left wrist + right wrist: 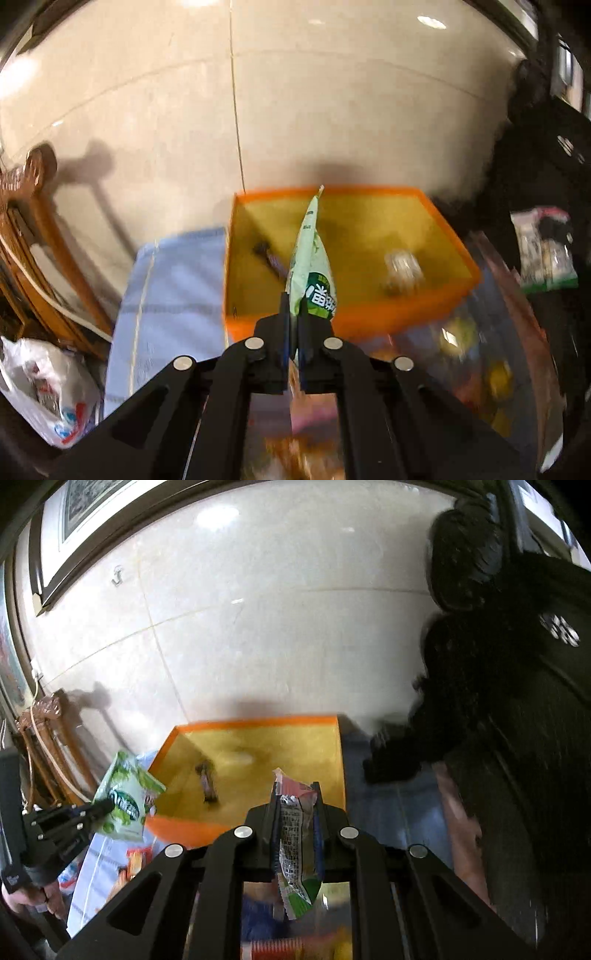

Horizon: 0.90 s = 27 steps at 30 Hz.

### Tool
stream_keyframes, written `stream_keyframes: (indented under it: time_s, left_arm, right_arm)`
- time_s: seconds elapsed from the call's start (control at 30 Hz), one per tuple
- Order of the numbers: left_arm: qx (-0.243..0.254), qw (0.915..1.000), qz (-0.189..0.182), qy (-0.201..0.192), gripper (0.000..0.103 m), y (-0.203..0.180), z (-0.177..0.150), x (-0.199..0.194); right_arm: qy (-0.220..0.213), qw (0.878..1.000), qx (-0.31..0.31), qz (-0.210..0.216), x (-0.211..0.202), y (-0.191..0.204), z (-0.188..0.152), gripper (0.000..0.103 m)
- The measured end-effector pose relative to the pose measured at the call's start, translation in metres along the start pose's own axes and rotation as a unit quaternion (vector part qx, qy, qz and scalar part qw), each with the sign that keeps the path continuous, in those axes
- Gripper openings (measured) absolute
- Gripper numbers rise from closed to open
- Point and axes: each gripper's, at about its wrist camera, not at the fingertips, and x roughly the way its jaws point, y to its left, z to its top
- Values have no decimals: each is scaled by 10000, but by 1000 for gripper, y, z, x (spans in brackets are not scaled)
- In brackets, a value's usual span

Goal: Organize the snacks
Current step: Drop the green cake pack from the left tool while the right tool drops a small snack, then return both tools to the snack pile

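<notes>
My left gripper point(294, 314) is shut on a pale green snack packet point(312, 254), which stands edge-on in front of the orange bin point(369, 317). The same green packet point(125, 797) shows flat-on at the left of the right wrist view, held by the left gripper point(107, 806). My right gripper point(297, 794) is shut on a small snack packet with a red top, printed grey middle and green bottom point(295, 834), just before the orange bin's point(184, 829) near wall. A dark wrapped snack point(208, 782) and a pale blurred item point(402, 266) lie in the bin.
A light blue cloth point(170, 295) covers the table left of the bin. Blurred loose snacks point(476, 354) lie below both grippers. A wooden chair point(33, 221) and white plastic bag point(48, 387) are at the left. A black coat point(517, 701) hangs at the right, a tiled wall behind.
</notes>
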Motion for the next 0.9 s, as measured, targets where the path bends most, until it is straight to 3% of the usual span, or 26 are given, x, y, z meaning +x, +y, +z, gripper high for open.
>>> stream_keyframes:
  time_s: [0.2,0.4,0.5,0.53,0.57,0.6,0.63,0.7,0.83,0.9]
  left_arm:
    - [-103,9983,501,-294,2,-1,49,27]
    - [-487,9981,335,-177,2,3,55,46]
    - [-391,9979,495,-174,5,0,50,52]
    - [-374,9977,530,-213,22,-1,48,53]
    - [-360,9970,618,-296,46,-2,47,52]
    - [-370,9958,736,-388,99,-4,46,49]
    - [-408,9937,867,-578,98,-4,44,42]
    - [-343,9910,881,-952,99,-6,36,27]
    - [-183,9927,995,-660,99,1,14,18]
    - [-42,9939,979,-497,99,5,-8,11]
  right_arm:
    - [-27,9999,97,-115,50,2,40,14]
    - [142,9996,216,-151,88,3,47,14]
    - [207,9991,333,-129,97,2,46,16]
    - [250,9990,360,-125,100,3,46,17]
    - [306,9988,330,-198,102,4,46,31]
    - [361,9985,212,-344,105,5,44,80]
    - [368,9982,124,-452,106,6,42,100]
    - [214,9983,-22,-549,97,2,34,99]
    - [503,9960,-86,-729,81,-19,16,99]
    - [1023,9921,-15,-729,82,-35,-8,99]
